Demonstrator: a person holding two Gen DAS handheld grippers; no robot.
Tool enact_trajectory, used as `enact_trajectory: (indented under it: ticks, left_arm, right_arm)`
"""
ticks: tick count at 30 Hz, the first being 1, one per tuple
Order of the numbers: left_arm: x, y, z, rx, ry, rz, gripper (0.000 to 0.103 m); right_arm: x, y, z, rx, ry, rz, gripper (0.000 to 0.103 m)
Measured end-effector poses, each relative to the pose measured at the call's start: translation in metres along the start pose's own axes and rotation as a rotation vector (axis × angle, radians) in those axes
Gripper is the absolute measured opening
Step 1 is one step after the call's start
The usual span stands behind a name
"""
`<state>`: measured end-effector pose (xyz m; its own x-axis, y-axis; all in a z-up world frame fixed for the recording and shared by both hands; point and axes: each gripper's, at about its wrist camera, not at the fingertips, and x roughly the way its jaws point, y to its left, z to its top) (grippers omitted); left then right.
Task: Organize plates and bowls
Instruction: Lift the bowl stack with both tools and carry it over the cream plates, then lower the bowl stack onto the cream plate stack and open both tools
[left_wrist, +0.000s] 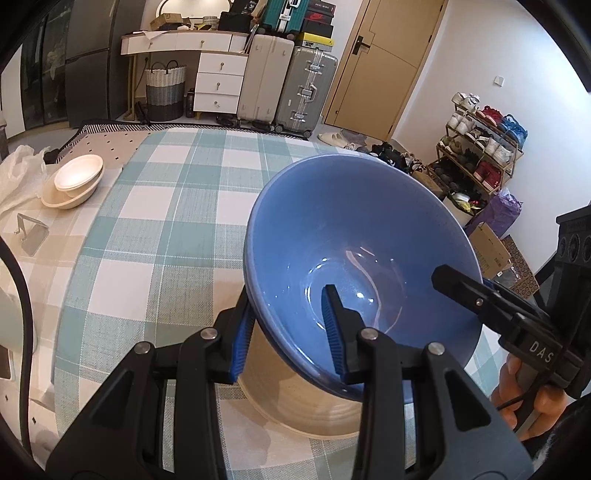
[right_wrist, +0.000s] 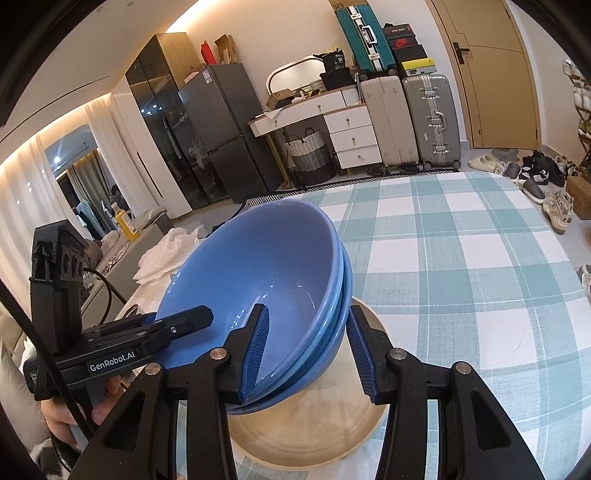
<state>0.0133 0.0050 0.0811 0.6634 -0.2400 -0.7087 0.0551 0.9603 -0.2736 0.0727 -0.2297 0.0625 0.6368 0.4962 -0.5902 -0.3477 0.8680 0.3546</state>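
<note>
The left gripper (left_wrist: 290, 328) is clamped on the near rim of a stack of blue bowls (left_wrist: 354, 236), one finger inside the top bowl and one outside. The right gripper (right_wrist: 308, 350) straddles the opposite rim of the same stack (right_wrist: 258, 266); its inner finger lies against the bowl's inside, while the outer finger shows a gap to the bowl wall, so whether it presses I cannot tell. The stack is tilted and sits at the centre of both views, above a beige plate (right_wrist: 306, 435) on the checked table (left_wrist: 166, 206). At the upper left of the left wrist view, white bowls (left_wrist: 74, 181) are nested near a plastic bag (left_wrist: 18, 173).
</note>
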Motion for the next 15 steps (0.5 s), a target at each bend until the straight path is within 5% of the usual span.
enact_trajectory:
  ticks: [15]
  left_arm:
    - [0.042, 0.007, -0.002, -0.003, 0.033, 0.001, 0.032]
  right_arm:
    - [0.025, -0.021, -0.005, 0.030, 0.043, -0.010, 0.045]
